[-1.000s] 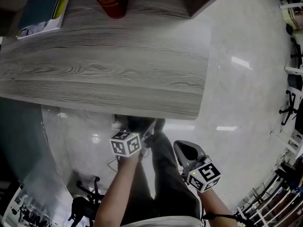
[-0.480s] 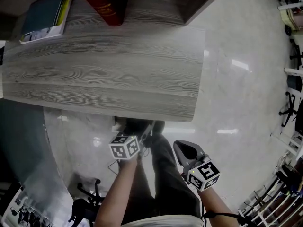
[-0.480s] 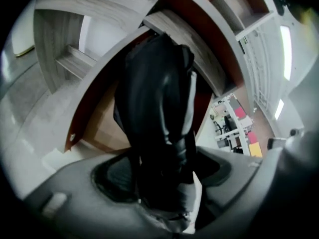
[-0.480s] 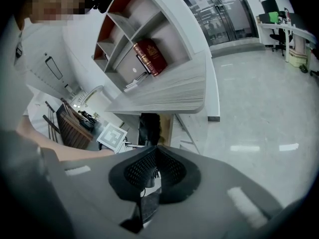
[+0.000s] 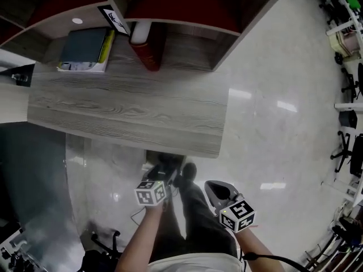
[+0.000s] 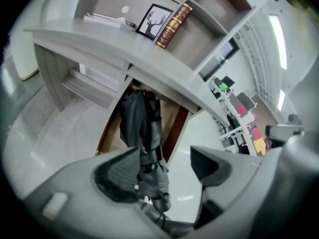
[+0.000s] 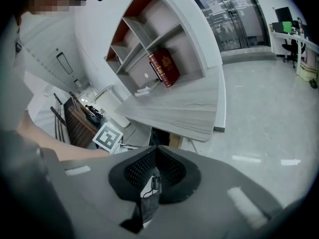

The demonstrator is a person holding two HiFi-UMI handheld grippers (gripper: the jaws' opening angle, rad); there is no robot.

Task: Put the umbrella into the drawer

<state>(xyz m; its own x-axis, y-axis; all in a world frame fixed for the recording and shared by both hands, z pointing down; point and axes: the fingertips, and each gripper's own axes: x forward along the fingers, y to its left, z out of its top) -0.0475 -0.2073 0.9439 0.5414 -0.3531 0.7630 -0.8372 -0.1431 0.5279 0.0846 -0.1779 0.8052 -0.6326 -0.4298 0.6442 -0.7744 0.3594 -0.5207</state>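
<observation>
Grey folded umbrella (image 6: 142, 133) hangs between the jaws of the left claw (image 6: 164, 153), spread and just opened, seemingly to free it over the drawer (image 6: 110, 132) ahead; the right claw (image 7: 156, 158) pinches a dark strap (image 7: 147, 205).

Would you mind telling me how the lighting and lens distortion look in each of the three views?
Head view: dim overall, with bright glare patches on the glossy floor. Left gripper view: strong fisheye, black corners, the umbrella slightly soft. Right gripper view: brighter, brightest by the glass doors, same round vignette.
</observation>
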